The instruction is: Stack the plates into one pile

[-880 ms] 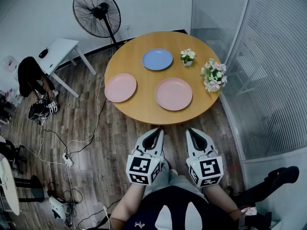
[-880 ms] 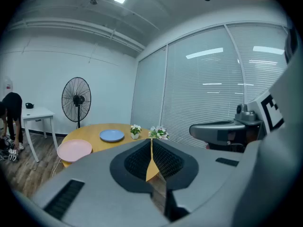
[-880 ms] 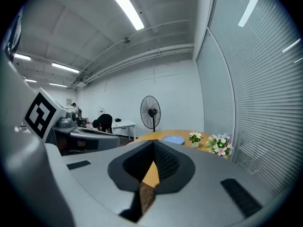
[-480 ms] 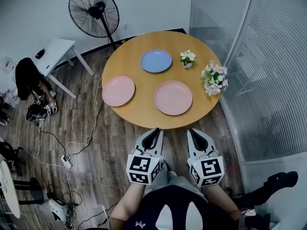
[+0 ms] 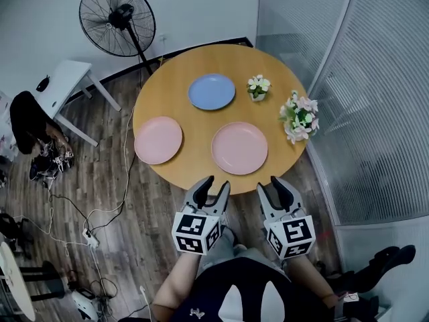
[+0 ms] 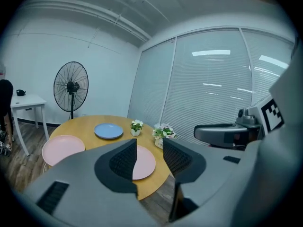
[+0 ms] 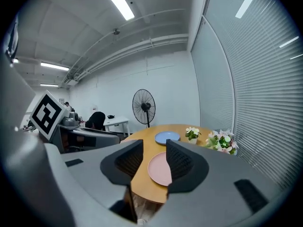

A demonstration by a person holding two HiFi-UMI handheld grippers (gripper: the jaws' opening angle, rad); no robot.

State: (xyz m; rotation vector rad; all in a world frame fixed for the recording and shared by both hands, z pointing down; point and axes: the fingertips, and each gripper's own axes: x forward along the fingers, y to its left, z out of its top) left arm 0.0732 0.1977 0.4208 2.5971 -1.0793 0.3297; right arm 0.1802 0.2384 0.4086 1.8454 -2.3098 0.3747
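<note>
Three plates lie apart on the round wooden table: a blue plate at the back, a pink plate on the left and a second pink plate near the front right. My left gripper and right gripper hover side by side just off the table's near edge, both open and empty. In the left gripper view the left gripper frames the right pink plate, with the blue plate beyond. The right gripper looks at the same pink plate.
A small flower pot and a larger bouquet stand on the table's right side. A standing fan, a white desk and a crouching person are at the left. Cables cross the floor. A glass wall runs along the right.
Both grippers have lifted a little toward the table edge, and their fingers now show spread apart. The head view has shifted, so the table sits further left. The plates have not moved.
</note>
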